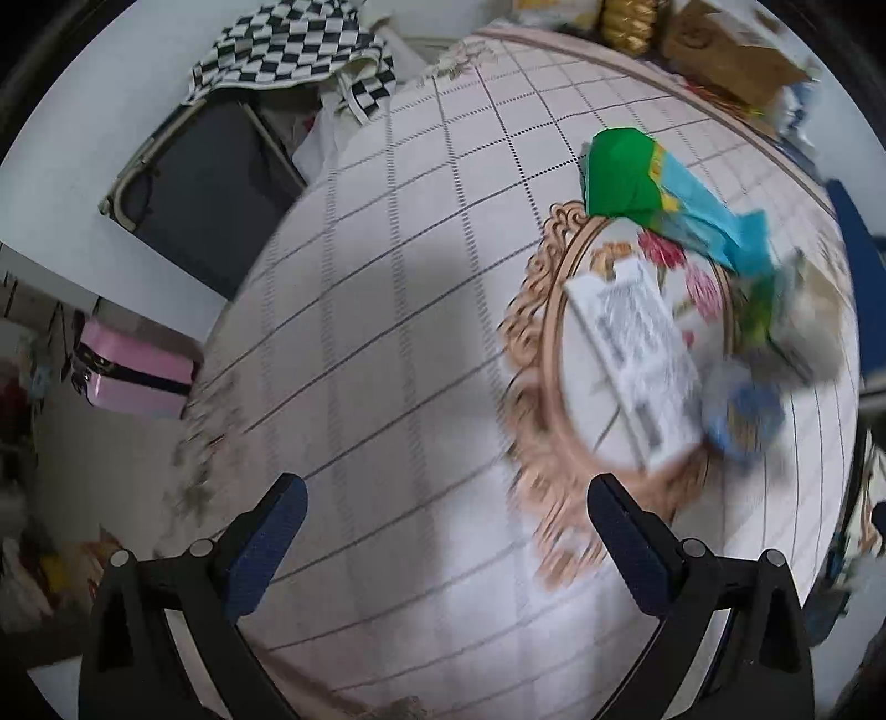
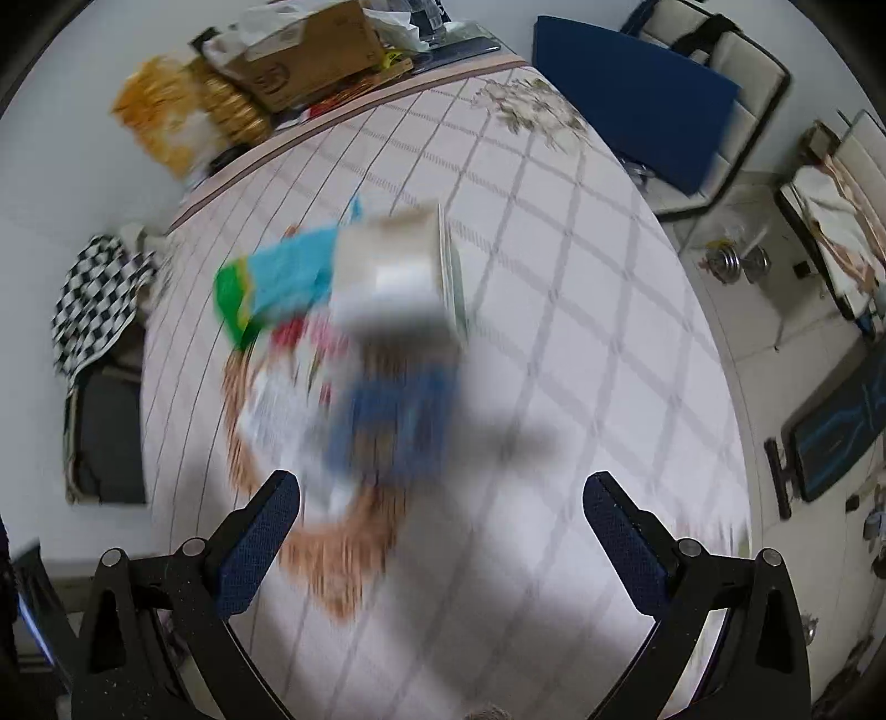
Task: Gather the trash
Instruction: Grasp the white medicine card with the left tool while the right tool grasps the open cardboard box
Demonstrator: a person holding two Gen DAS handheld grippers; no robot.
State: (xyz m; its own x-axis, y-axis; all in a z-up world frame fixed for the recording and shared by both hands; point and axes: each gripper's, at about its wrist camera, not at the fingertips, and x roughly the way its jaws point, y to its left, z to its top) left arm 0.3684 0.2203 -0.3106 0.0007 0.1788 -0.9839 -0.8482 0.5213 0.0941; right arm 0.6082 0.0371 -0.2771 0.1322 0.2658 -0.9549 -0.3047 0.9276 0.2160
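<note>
An oval tray (image 1: 545,354) with a tan scrolled rim lies on the checked tablecloth (image 1: 387,332). On it lie a green and light-blue wrapper (image 1: 653,188), a white printed carton (image 1: 637,354), a blue crumpled packet (image 1: 747,415) and a pale box (image 1: 814,315). My left gripper (image 1: 443,531) is open and empty, above the cloth to the tray's left. In the blurred right wrist view the tray (image 2: 332,548), wrapper (image 2: 277,277), pale box (image 2: 393,271) and blue packet (image 2: 398,421) show ahead of my right gripper (image 2: 443,531), which is open and empty.
A cardboard box (image 2: 310,55) and yellow bags (image 2: 166,122) stand at the table's far edge. A checkered cloth (image 1: 293,44) hangs over a dark chair (image 1: 205,188) to the left. A blue chair (image 2: 637,94) stands at the right. A pink case (image 1: 133,371) is on the floor.
</note>
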